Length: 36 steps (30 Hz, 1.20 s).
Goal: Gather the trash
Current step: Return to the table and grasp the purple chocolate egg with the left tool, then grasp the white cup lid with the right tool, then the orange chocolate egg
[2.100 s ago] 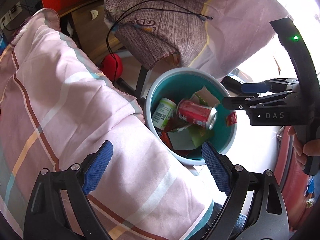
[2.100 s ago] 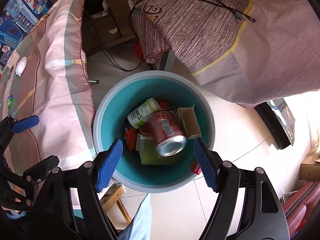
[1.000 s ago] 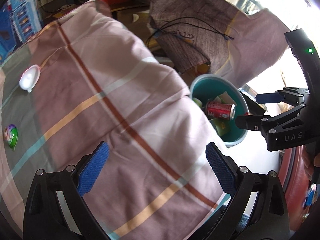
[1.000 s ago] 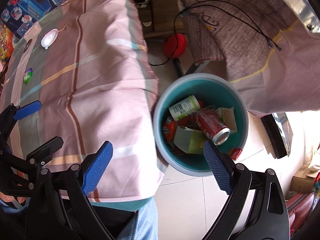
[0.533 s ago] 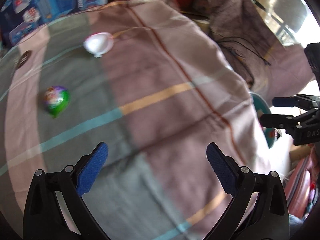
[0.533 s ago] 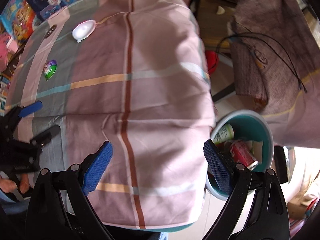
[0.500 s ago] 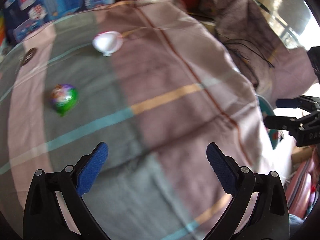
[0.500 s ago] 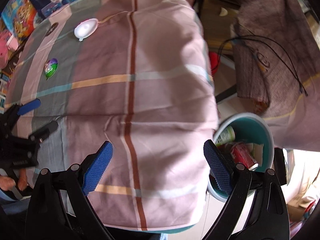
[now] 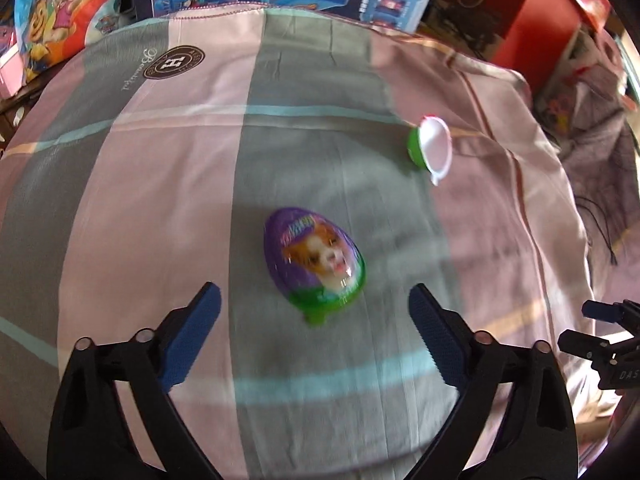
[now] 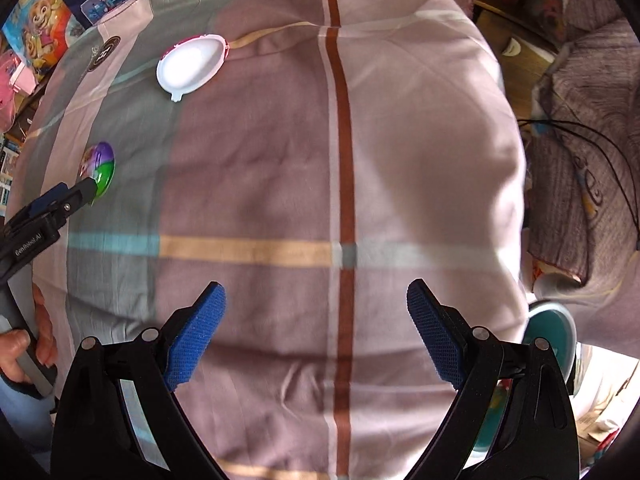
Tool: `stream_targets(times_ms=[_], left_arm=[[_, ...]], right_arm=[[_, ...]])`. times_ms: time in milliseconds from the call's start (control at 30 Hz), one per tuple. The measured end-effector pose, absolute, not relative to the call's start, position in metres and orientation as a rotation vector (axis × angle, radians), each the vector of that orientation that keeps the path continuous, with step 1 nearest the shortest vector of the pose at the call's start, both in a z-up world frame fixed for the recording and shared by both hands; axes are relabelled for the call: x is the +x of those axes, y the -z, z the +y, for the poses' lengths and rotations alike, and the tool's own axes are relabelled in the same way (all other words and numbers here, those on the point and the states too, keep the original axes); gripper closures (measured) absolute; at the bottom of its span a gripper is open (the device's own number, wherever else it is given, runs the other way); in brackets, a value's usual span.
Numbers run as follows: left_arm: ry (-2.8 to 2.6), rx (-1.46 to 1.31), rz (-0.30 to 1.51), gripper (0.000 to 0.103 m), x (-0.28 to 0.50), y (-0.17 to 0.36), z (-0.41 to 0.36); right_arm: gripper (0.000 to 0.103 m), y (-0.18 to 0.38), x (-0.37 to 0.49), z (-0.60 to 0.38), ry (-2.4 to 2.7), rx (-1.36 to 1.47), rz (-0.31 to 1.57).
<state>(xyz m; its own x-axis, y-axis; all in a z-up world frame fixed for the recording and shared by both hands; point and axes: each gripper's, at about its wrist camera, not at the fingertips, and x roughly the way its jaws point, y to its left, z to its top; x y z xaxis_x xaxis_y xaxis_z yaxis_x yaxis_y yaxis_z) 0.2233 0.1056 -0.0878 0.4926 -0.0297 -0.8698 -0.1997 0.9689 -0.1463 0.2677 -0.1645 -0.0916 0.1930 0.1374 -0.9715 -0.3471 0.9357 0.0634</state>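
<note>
A purple-and-green plastic egg capsule [image 9: 314, 262], printed with a puppy's face, is seen lying on its side on the striped bedsheet [image 9: 168, 184], just ahead of the left gripper [image 9: 314, 334]. That gripper's jaws have just been closing a little but stand wide apart, with nothing pressed between them; the egg lies just beyond the gap. At about two o'clock from the egg, well apart from it, a white half-shell with a green rim [image 9: 432, 150] is tipped on edge. The right gripper [image 10: 316, 330] is held over bare sheet, jaws apart and empty, with the teal bin [image 10: 554, 330] at its four o'clock.

The egg is judged light, rigid and glossy, so it is likely to slip or roll away on the soft bedding. It would best be taken across its short axis at the widest part, the pads squared to the curved sides, and squeezed gently, since thin plastic could pop apart at the seam.
</note>
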Motion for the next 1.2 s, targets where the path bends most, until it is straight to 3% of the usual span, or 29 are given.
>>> stream_targets(times_ms=[167,233,267,1067,1133,1167,1200], left_arm=[[-0.124,-0.171,1.050,0.027,0.234,0.097,0.096],[-0.146,-0.125,1.023,0.051,0.233,0.097,0.093],[-0.140,-0.113,1.011,0.053,0.233,0.097,0.093],[-0.077,-0.180,0.942,0.053,0.273,0.072,0.172],[-0.074,-0.181,0.939,0.053,0.274,0.072,0.174],[-0.073,-0.181,0.938,0.053,0.274,0.072,0.174],[-0.071,-0.182,0.939,0.053,0.274,0.073,0.174]], right_arm=[[0.015,0.097,0.288,-0.144,-0.377,-0.185,1.337],[0.015,0.098,0.292,-0.138,-0.389,-0.193,1.333],[0.015,0.098,0.294,-0.134,-0.392,-0.200,1.329],[0.015,0.109,0.392,-0.012,-0.489,-0.096,1.304],[0.027,0.113,0.396,-0.008,-0.479,-0.099,1.305],[0.046,0.112,0.396,-0.007,-0.464,-0.114,1.286],[0.047,0.109,0.395,-0.007,-0.470,-0.117,1.268]])
